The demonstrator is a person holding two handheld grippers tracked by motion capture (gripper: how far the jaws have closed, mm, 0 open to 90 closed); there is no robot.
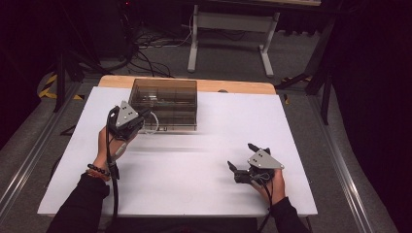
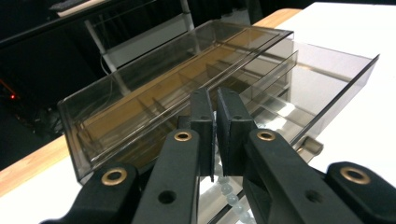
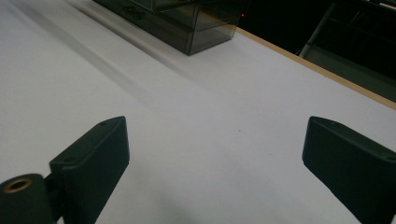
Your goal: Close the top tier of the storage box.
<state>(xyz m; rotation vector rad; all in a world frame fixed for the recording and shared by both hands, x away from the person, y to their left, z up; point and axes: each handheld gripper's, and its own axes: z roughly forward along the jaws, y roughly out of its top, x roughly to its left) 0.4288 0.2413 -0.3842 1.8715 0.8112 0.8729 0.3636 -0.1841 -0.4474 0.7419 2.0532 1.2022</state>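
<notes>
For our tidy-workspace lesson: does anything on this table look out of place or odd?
Yes. The smoky plastic box has one drawer pulled partly out, and a string of pale beads dangles beneath the left gripper, whose fingers are nearly closed. The right gripper hangs open.

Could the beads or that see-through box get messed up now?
Maybe. The left gripper, nearly shut, holds a string of pale beads above the clear plastic organizer box, whose drawer is pulled out. The beads could slip and miss it. Bumping the light box might shove it. The right gripper rests open, far away, not steadying it.
</notes>
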